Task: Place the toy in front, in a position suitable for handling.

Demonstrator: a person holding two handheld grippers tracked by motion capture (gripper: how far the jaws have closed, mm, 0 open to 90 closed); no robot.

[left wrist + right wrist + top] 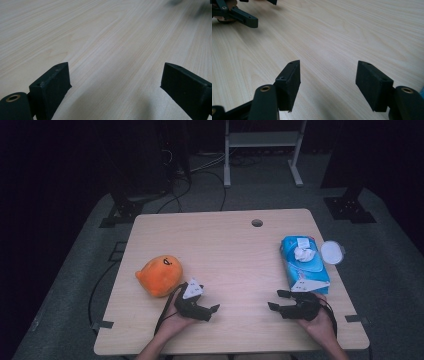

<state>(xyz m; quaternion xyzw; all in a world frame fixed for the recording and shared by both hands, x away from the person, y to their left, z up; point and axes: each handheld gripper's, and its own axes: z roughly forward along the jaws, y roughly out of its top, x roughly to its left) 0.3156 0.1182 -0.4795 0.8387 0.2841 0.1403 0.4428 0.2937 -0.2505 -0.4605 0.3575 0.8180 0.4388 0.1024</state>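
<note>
My left gripper (210,312) rests low over the wooden table (230,255) near its front edge, held in a hand and pointing right. Its jaws stand wide apart in the left gripper view, my left gripper (115,82) having only bare wood between them. My right gripper (276,300) lies opposite, pointing left toward it, also open; in its own view my right gripper (328,77) frames bare table, and the left gripper (237,15) shows at the top left. An orange plush toy (160,275) sits just left of the left hand.
A blue pack of wipes (304,265) with a white tissue sticking out lies at the right edge, just beyond the right gripper. A round white lid (332,252) sits beside it. A cable hole (257,222) is near the table's far edge.
</note>
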